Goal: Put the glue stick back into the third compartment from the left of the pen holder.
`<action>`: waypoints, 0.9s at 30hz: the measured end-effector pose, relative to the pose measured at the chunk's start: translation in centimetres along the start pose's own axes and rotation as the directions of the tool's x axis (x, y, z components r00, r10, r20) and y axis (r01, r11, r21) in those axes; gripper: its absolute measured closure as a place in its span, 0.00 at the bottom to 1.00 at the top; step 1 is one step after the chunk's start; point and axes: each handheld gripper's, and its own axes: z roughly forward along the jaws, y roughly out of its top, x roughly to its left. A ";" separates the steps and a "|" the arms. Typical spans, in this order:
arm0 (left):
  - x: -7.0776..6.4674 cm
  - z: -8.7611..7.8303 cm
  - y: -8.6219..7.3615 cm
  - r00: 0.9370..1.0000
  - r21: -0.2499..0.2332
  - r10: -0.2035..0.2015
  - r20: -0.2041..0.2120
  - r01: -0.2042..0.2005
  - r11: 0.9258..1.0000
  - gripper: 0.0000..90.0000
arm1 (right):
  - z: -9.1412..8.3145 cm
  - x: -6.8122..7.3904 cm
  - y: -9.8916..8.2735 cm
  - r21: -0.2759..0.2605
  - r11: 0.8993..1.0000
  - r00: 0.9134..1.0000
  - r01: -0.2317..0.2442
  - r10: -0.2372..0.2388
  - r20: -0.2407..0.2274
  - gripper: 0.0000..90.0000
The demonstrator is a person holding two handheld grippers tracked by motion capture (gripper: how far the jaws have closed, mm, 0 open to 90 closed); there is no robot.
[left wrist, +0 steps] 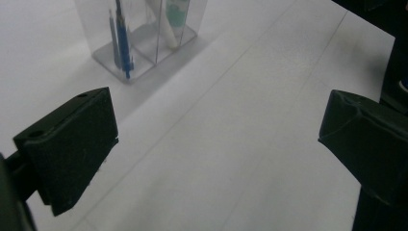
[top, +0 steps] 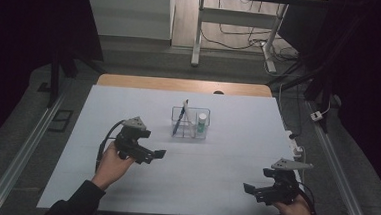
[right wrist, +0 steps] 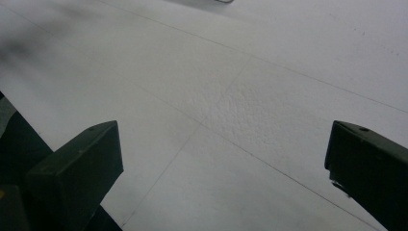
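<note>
Sitting near the middle of the white worktop [top: 128,108], slightly toward the far edge: a clear organizer [top: 190,123], divided into compartments. Standing inside it, a blue pen [top: 179,121] in the left compartment, a white stick-like item [top: 188,120] leaning beside it, and a small white bottle with a green band [top: 202,123] in the right compartment.

Hovering left of the organizer and nearer the front edge, the left gripper [top: 154,155], jaws spread wide, holding nothing, aiming toward the right edge. In the left gripper view, showing the organizer [left wrist: 144,43] up ahead, well apart from the black jaws.

Hanging over the front right corner, the right gripper [top: 251,190], jaws likewise gaping, gripping nothing, bare white surface lying between them.
</note>
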 end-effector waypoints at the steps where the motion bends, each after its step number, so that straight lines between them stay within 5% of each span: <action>1: -0.1 -0.3 -0.3 1.000 -0.002 -0.005 0.002 0.005 1.000 0.00 | 0.0 0.0 0.0 -0.001 1.000 1.000 0.000 0.000 0.000 0.00; 10: -0.7 -3.4 -3.5 0.998 -0.041 -0.057 -0.013 0.057 0.998 0.00 | 0.0 0.1 0.0 0.000 1.000 1.000 0.002 -0.002 0.002 0.00; 16: -1.0 -5.9 -5.9 0.994 -0.068 -0.093 -0.058 0.089 0.994 0.00 | 0.0 0.1 0.0 -0.001 1.000 1.000 0.003 -0.003 0.000 0.00; 27: -1.6 -9.1 -10.2 0.976 -0.066 -0.147 -0.163 0.138 0.988 0.00 | 0.0 0.1 0.0 0.001 1.000 1.000 0.003 -0.003 0.002 0.00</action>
